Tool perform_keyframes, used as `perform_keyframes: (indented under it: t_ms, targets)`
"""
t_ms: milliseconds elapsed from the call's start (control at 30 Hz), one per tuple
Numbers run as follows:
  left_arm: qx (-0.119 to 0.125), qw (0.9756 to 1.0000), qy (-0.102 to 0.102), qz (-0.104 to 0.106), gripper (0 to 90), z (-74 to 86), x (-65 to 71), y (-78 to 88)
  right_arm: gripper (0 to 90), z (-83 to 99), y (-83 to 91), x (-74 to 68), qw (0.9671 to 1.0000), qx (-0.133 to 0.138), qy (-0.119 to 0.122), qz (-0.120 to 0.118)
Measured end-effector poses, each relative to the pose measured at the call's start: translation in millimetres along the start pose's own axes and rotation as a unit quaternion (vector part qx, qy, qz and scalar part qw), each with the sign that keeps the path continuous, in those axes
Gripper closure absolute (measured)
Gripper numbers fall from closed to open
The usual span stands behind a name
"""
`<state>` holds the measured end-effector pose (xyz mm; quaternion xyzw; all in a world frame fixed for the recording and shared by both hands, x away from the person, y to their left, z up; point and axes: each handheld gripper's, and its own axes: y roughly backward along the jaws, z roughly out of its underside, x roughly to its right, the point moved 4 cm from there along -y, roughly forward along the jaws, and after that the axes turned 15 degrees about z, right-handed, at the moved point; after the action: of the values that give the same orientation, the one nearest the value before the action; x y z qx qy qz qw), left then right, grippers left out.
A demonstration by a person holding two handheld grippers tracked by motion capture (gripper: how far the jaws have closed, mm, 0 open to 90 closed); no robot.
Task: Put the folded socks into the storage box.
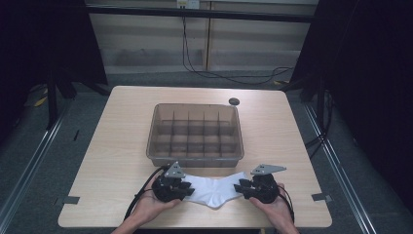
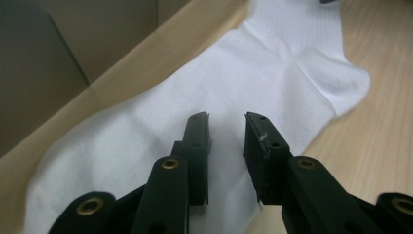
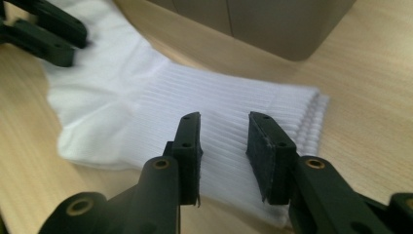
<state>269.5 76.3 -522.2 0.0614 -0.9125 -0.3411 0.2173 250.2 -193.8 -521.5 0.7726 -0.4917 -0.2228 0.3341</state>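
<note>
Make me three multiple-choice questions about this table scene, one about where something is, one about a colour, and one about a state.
1. Where does the sock lie?
A. On the table between the divided bin and the near edge
B. Inside the bin
C. On the floor

2. What colour is the sock?
A. Black
B. White
C. Red

3. How do the jaws of the left tool stand?
A. Clamped on the bin's rim
B. Shut tight with nothing near
C. Apart, above the sock, without pinching it

Answers:
1 A, the high view shows the sock flat on the table, in front of the bin.
2 B, all three views show it white.
3 C, the left gripper view shows a gap between the jaws with white fabric behind it and nothing gathered between the pads.
</note>
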Motion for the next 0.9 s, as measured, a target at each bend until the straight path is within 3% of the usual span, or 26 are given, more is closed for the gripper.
perform_keyframes:
  t_ms: [200,433,467,600,767,900]
  targets:
    - [-0.008,0.9999,-0.005,0.010,74.8,19.4,11.1,15.6,66.2,-11.3,-13.4,-11.4,0.9996,0.003,0.023,-0.019]
    - [-0.016,0.9990,0.015,0.038,76.3,33.1,16.4,29.5,66.0,-26.8,-28.0,-29.4,0.9977,-0.004,0.052,-0.044]
    - [-0.027,0.9989,0.009,0.037,76.3,32.5,16.9,31.5,65.9,-28.0,-29.1,-31.5,0.9974,-0.004,0.053,-0.048]
    - [-0.016,0.9991,0.004,0.040,77.5,24.7,17.8,32.7,66.1,-30.3,-32.5,-39.0,0.9962,-0.003,0.059,-0.064]
    - [-0.009,0.9992,0.007,0.040,77.5,10.0,10.2,16.7,64.2,-32.1,-35.8,-47.9,0.9945,0.002,0.064,-0.082]
    - [-0.004,0.9994,0.002,0.035,77.5,0.3,6.8,2.9,60.3,-31.1,-35.7,-50.2,0.9941,0.007,0.067,-0.084]
